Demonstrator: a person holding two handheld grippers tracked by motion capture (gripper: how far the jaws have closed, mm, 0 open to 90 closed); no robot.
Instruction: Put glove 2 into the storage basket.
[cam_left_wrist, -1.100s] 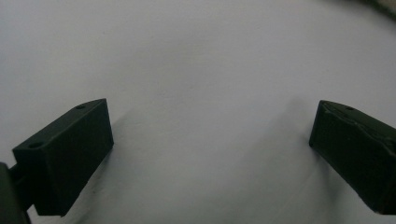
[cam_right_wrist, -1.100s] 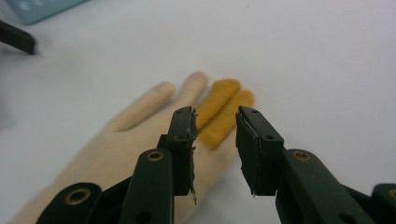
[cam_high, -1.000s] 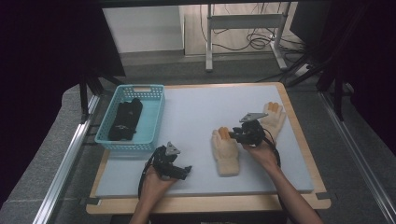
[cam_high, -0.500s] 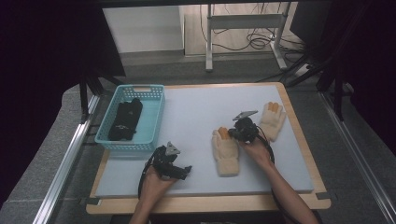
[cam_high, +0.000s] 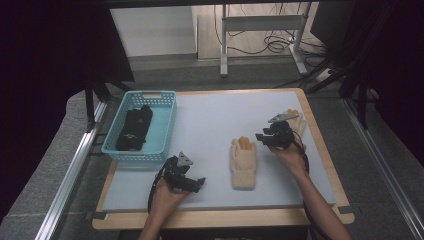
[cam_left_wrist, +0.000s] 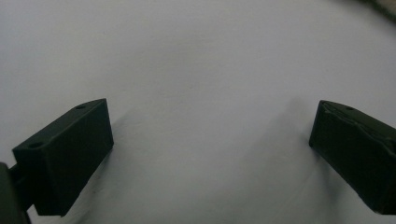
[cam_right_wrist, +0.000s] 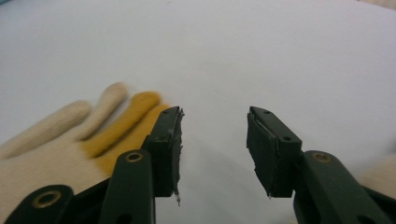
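A cream glove (cam_high: 243, 160) with orange fingertips lies flat on the white table (cam_high: 220, 120), right of centre. Just right of its fingertips hovers my right gripper (cam_high: 261, 136), pointing left. In the right gripper view the right gripper (cam_right_wrist: 214, 140) has just been opening its jaws, with nothing between them, and the glove (cam_right_wrist: 70, 140) lies off to the left. A second cream glove (cam_high: 296, 121) lies behind that hand, partly hidden. Near the front edge, my left gripper (cam_high: 196, 183) rests open; in the left gripper view the left gripper (cam_left_wrist: 210, 140) has bare table between its jaws.
A light blue basket (cam_high: 164, 131) stands at the table's left with a black glove-like bundle (cam_high: 134, 128) inside. The table's wooden rim (cam_high: 320, 150) runs close by the right hand. Cables trail from both grippers toward the person.
The right gripper has drawn back to the right, off the cream glove's fingertips, and its jaws stand apart now. The left gripper has stayed where it was.
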